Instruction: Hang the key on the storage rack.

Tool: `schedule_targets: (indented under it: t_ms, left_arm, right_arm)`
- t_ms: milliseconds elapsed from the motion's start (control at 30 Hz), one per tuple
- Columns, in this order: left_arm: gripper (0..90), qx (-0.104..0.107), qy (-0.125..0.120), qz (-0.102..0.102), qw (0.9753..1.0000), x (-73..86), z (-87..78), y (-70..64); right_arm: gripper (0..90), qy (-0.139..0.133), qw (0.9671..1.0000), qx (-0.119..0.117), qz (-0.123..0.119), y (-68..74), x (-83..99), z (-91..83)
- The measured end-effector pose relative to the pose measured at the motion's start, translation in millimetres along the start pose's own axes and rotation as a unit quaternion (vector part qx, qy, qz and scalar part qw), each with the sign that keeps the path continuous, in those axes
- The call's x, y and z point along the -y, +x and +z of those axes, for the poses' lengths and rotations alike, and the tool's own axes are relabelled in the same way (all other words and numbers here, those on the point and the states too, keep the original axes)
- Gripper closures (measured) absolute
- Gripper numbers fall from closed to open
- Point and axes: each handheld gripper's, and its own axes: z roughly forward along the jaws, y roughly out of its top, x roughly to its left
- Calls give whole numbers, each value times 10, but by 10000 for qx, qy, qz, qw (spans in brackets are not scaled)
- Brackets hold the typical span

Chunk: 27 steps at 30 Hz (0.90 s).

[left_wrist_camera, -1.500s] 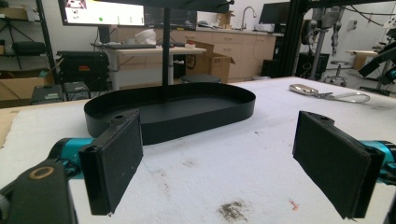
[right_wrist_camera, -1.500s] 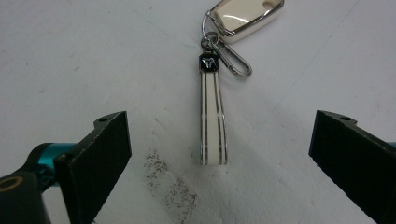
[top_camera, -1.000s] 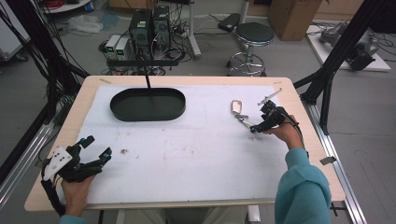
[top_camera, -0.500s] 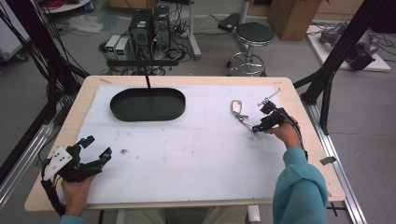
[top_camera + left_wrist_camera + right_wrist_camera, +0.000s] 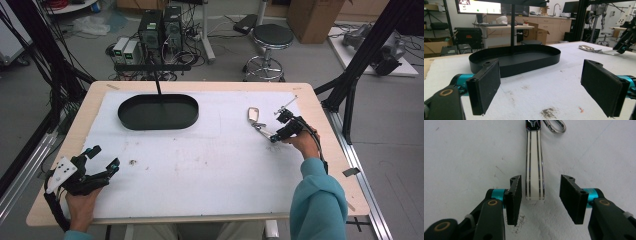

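The right gripper (image 5: 539,197) is open, with its jaws on both sides of the near end of a flat white strap with silver edges and a metal clip (image 5: 534,162), which lies on the right part of the white table cover (image 5: 210,165). I judge the step is the grasp; next the jaws must close on the strap. The left gripper (image 5: 102,160) rests open at the near left, far from the black oval tray (image 5: 158,111).
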Motion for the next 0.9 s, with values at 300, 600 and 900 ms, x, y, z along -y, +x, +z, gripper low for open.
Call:
schedule_targets:
  t_ms: [300,600,900]
  left_arm:
    - [164,1,-1,1,10000,0,0,-1]
    - [164,-1,-2,-3,10000,0,0,0]
    - [164,-25,5,-34,10000,-1,-1,6]
  right_arm:
    - [564,92,9999,-7,42,7,-2,31]
    - [666,166,9998,-89,-3,-4,-12,60]
    - [739,257,9996,12,-86,23,-37,65]
